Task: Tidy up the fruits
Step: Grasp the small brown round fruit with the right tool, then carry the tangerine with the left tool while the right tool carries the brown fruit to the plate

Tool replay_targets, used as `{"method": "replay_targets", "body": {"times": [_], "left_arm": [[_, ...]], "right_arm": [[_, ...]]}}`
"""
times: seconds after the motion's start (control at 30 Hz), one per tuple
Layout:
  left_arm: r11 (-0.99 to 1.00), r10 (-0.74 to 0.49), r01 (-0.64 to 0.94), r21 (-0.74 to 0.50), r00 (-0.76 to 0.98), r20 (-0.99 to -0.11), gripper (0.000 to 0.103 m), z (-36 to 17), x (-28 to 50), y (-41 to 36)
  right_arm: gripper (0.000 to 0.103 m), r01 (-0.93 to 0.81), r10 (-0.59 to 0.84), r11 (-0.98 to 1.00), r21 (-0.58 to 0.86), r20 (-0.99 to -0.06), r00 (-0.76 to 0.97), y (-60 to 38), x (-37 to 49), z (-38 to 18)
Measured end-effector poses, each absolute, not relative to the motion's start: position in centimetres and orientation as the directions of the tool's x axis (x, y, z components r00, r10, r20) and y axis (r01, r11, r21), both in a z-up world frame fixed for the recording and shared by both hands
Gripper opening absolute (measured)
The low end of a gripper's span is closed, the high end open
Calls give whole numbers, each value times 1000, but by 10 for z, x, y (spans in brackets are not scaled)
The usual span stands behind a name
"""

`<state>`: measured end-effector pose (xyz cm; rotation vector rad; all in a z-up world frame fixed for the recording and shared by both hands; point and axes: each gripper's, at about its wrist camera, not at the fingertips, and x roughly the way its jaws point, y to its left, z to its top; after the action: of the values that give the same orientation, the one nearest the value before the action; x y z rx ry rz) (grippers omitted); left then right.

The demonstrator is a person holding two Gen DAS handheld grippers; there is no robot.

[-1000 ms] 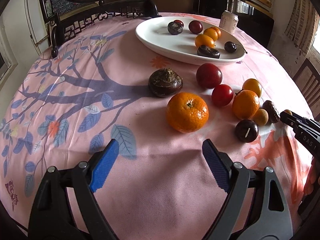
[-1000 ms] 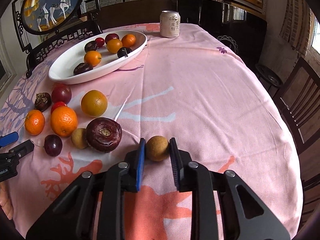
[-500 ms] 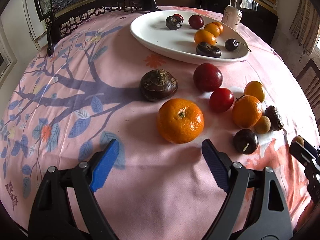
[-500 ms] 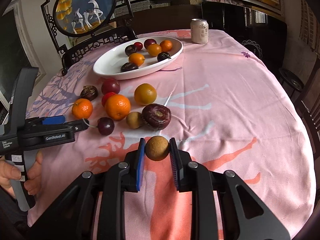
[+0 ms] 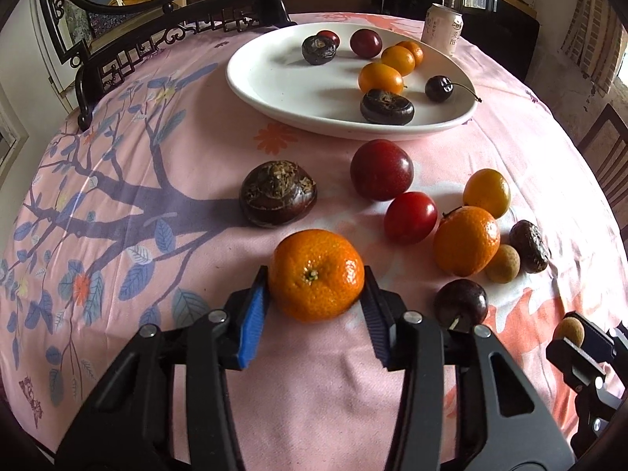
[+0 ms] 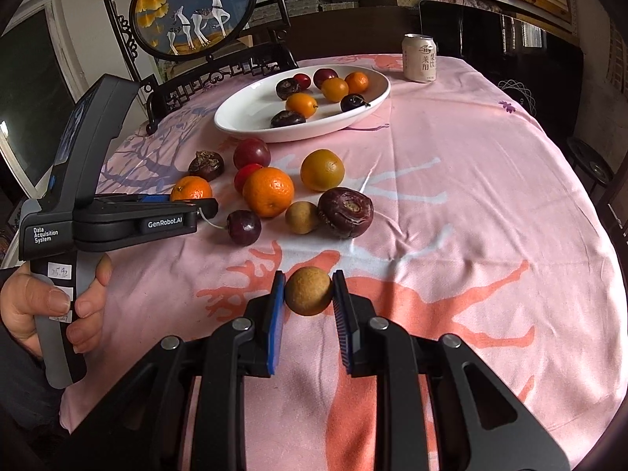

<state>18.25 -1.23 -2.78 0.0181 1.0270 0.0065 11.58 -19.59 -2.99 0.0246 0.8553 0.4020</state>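
- Mandarin (image 5: 316,274) sits right between the fingers of our left gripper (image 5: 316,294) in the left wrist view. The jaws are closing on it, and both blue pads look to be touching its sides already. It's still resting on the pink tablecloth (image 5: 314,392), so we'd call this the grab, not the lift.
- Beyond the fingertips sits a brown water chestnut (image 5: 278,193), with a plum (image 5: 381,169) and the rest of the loose fruit off to the right of the fingers. Farther ahead is the white plate (image 5: 274,90), partly filled, probably where everything goes.
- Right wrist view: our right gripper (image 6: 308,294) is pinching a small tan longan (image 6: 308,291) tight between its pads, held clear of the cloth, we think ready to carry.
- Ahead and left of those fingers is the loose fruit pile, and the plate is beyond that. Both hands loading at once saves us a trip.
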Motion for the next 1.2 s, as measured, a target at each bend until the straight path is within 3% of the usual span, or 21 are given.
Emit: {"method": "replay_targets", "body": {"times": [0.17, 0.5, 1.0, 1.1, 1.13, 1.2], "left_arm": [[999, -31, 31, -17, 501, -865, 46, -18, 176, -10], [997, -69, 66, -37, 599, -798, 46, 39, 207, -13], [999, -33, -17, -51, 555, -831, 46, 11, 296, -3], [995, -56, -37, -90, 543, -838, 48, 9, 302, 1], [995, -55, -43, -94, 551, -832, 53, 11, 302, 2], [995, -38, -53, -84, 582, -812, 60, 18, 297, 4]], "right_arm": [[24, -334, 343, 929, 159, -708, 617, -196, 128, -17], [24, -365, 343, 927, 84, -587, 734, -173, 187, 26], [24, -348, 310, 933, 91, -695, 649, -139, 277, -15], [37, -343, 305, 935, 91, -701, 644, -138, 285, -18], [44, -341, 300, 936, 86, -700, 648, -138, 284, -16], [49, -330, 299, 940, 91, -688, 661, -142, 280, -13]]}}
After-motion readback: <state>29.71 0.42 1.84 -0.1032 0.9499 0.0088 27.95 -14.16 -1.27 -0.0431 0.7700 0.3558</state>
